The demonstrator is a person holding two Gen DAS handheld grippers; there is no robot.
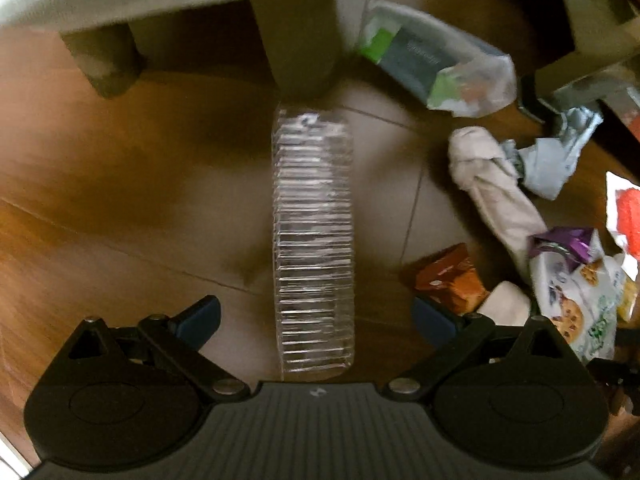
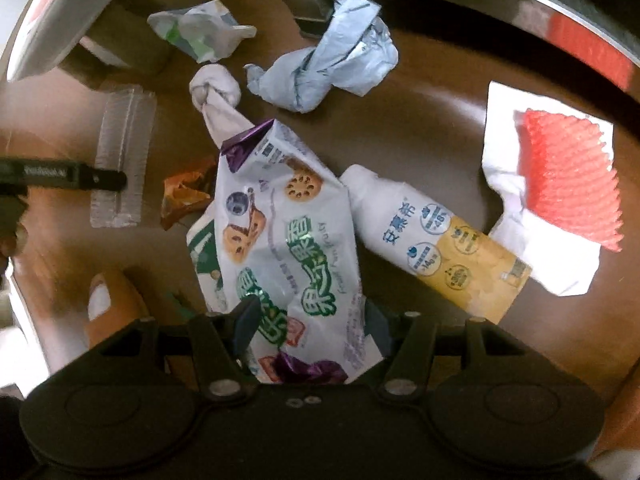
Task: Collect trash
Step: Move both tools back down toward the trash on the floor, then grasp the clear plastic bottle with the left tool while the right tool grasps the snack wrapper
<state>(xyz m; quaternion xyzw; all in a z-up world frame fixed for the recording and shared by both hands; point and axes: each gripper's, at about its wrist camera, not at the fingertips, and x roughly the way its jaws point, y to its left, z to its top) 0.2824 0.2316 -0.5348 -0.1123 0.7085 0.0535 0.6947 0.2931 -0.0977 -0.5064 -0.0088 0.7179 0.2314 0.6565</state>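
Left gripper stands wide open, astride the clear ribbed plastic bottle lying on the brown floor, gripping nothing. Right gripper likewise open, its jaws straddling the crumpled white biscuit wrapper unclamped. Risk: thin bottle may buckle and slip; loose wrapper may slide from the pads

A clear ribbed plastic bottle lies flat on the wooden floor. Right of it sit a crumpled cookie bag, a white-and-yellow drink bottle and a knotted white bag.
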